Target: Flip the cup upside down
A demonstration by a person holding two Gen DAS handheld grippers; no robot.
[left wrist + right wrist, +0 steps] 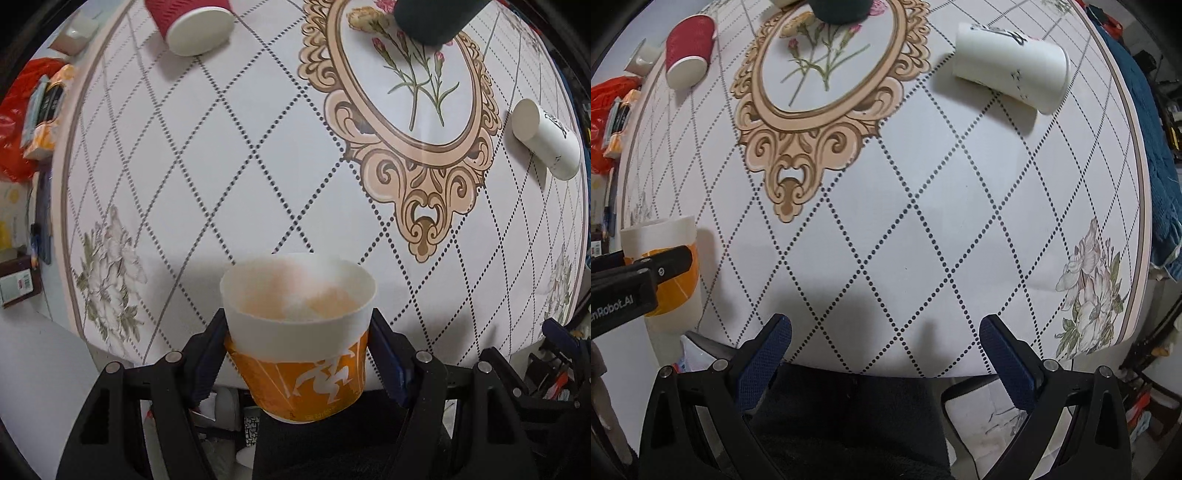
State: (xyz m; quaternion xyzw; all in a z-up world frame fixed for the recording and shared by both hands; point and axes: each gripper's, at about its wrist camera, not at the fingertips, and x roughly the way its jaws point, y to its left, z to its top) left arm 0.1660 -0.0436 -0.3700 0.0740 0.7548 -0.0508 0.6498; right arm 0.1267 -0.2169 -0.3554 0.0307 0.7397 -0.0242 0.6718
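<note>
My left gripper is shut on an orange and white paper cup, held at the table's near edge. The cup's open mouth points away from the camera. In the right wrist view the same cup shows at the far left with the left gripper's finger across it. My right gripper is open and empty above the near edge of the table.
A red ribbed cup and a white cup lie on their sides on the patterned table. A dark cup sits at the far middle. Clutter lies beyond the left edge.
</note>
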